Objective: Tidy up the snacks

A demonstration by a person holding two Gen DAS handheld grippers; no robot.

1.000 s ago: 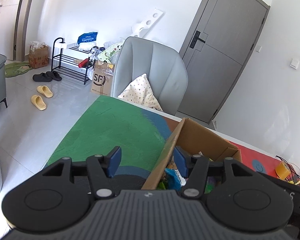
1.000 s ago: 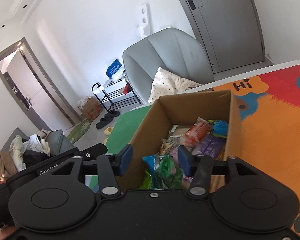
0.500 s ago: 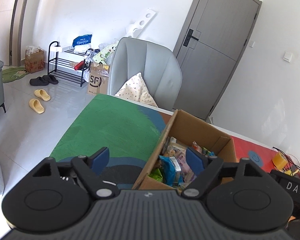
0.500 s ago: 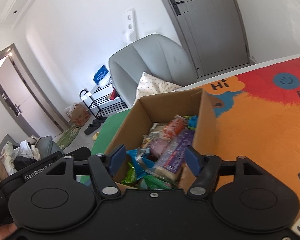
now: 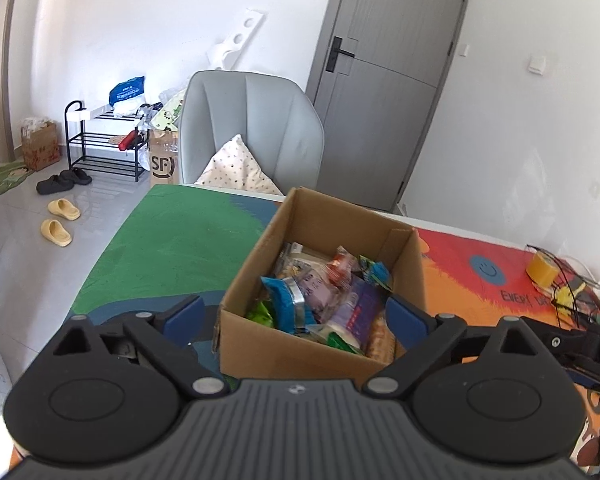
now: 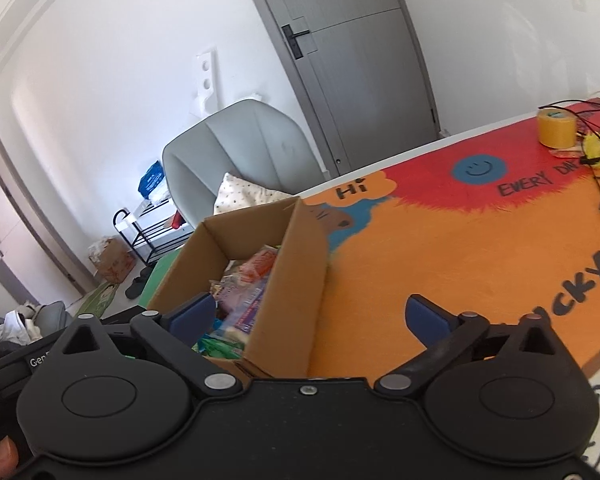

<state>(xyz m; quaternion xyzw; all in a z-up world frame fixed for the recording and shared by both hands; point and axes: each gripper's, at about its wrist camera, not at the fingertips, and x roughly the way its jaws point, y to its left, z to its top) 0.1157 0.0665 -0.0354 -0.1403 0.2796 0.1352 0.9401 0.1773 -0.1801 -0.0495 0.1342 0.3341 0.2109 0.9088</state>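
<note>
An open cardboard box (image 5: 256,264) stands on the colourful table mat, filled with several snack packets (image 5: 324,292). My left gripper (image 5: 294,314) is open wide and empty, just in front of the box's near wall, its fingers either side of it. In the right wrist view the box (image 6: 296,264) is at centre left with the snacks (image 6: 248,284) inside. My right gripper (image 6: 308,314) is open wide and empty, with the box's right wall between its fingers, apart from both.
The mat (image 6: 460,248) spreads orange and red to the right. A yellow tape roll (image 6: 556,128) and black cables (image 6: 596,176) lie at the far right. A grey armchair (image 5: 252,132) with a cushion stands behind the table. The table's left edge drops to the floor.
Both grippers have opened wider and drawn back from the box. The left view has swung right onto the box; the right view has swung right over the mat.
</note>
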